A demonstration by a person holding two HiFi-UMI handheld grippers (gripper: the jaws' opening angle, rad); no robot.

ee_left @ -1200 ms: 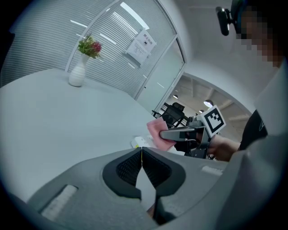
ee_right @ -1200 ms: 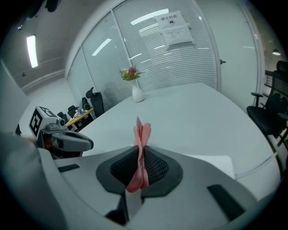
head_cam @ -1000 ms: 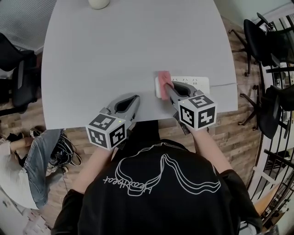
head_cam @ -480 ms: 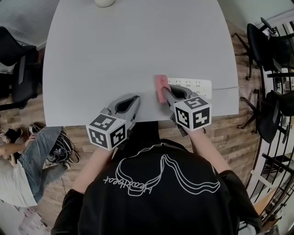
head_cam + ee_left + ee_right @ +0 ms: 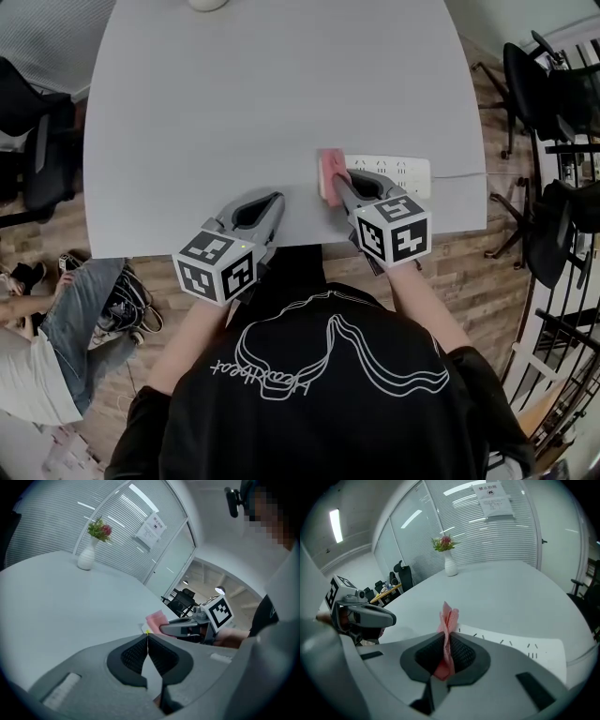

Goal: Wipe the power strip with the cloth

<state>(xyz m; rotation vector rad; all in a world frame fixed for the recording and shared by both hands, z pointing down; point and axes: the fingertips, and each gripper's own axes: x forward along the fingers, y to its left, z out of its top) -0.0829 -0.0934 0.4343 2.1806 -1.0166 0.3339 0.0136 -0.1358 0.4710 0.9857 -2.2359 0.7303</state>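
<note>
Pink cloth is pinched in the right gripper. The jaws are pressed on a folded bunch that stands upright out of them. The cloth meets the left end of the power strip, which lies flat on the white table, close to the front edge, on the person's right side. The left gripper has its jaws pressed together on nothing. It rests by the front edge, apart from the strip and not touching it.

I think the main risk is that the strip slides. Nothing holds it down and it looks light, so a firm stroke along it could push it sideways or turn it toward the table edge. A second risk is the narrow grip: only a thin fold of cloth sticks out, so a low stroke may bring the hard jaw tips onto the plastic instead of the fabric.

The strip is white, long and low, with short dark socket slots in rows. A thin cord leaves its right end. I cannot make out any dirt on it.
</note>
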